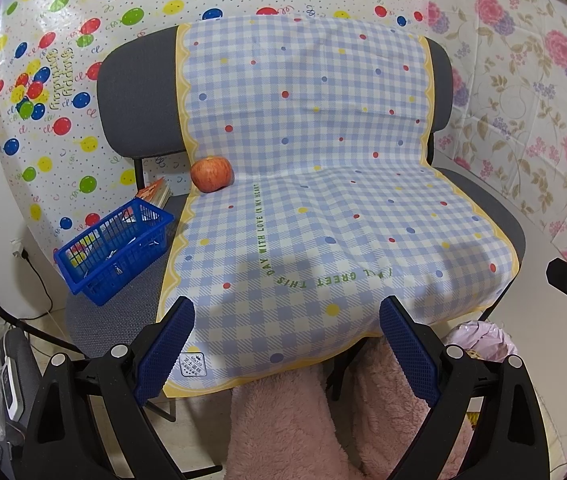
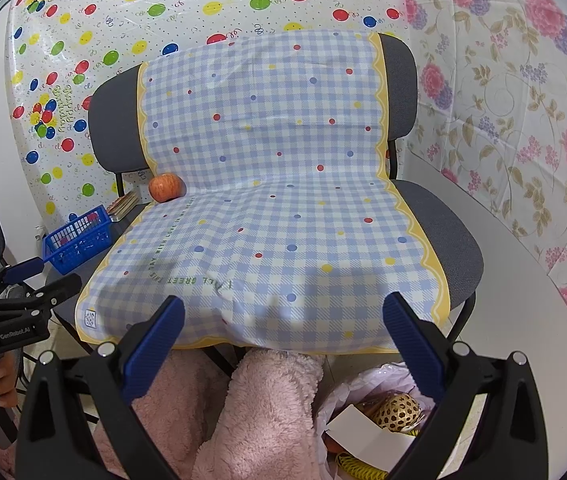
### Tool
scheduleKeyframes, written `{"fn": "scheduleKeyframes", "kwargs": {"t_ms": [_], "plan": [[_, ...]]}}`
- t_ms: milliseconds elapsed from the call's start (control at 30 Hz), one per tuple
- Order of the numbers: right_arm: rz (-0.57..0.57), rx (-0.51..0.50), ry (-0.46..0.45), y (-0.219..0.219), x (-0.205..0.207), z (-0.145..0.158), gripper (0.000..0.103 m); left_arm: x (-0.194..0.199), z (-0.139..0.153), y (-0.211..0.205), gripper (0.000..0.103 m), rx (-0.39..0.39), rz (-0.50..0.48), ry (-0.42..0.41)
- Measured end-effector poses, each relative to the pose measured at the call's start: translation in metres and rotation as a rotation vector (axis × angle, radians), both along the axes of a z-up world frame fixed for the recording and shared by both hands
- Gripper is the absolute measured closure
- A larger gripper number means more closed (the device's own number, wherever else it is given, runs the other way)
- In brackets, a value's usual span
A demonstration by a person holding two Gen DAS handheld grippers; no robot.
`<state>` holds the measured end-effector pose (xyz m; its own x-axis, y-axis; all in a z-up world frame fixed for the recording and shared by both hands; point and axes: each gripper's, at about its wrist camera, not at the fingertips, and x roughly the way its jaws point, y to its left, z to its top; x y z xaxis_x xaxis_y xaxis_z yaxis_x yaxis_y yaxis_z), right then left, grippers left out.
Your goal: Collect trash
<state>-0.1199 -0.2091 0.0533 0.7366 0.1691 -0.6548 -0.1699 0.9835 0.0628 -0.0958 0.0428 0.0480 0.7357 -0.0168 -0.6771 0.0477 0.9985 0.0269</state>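
Both grippers hover wide open and empty before a cloth-covered chair.

Lower frame: left gripper (image 1: 287, 344) and right gripper (image 2: 283, 344); a trash bag (image 2: 363, 424) sits lower right, the checked cloth (image 1: 323, 220) mid-frame, an apple (image 1: 211, 174) centre left, blue basket (image 1: 115, 252) left.

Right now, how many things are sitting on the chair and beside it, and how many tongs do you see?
Apple on the checked cloth: 1
Blue basket beside the chair: 1
Pink trash bag on the floor: 1
Tongs, left and right, both open: 2
Total: 5
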Motion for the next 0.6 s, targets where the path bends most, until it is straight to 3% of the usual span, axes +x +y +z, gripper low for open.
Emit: {"fn": "scheduleKeyframes", "kwargs": {"t_ms": [367, 467, 600], "plan": [[0.008, 0.026, 0.021, -0.007, 0.019, -0.013, 0.006, 0.010, -0.006, -0.013, 0.010, 0.044, -0.051, -0.038], [-0.005, -0.003, 0.018, -0.018, 0.049, -0.022, 0.006, 0.022, -0.014, -0.015, 0.010, 0.033, -0.046, -0.002], [-0.064, -0.078, 0.020, -0.042, 0.117, -0.049, 0.006, 0.042, -0.030, -0.010, 0.010, 0.008, -0.031, 0.049]]}}
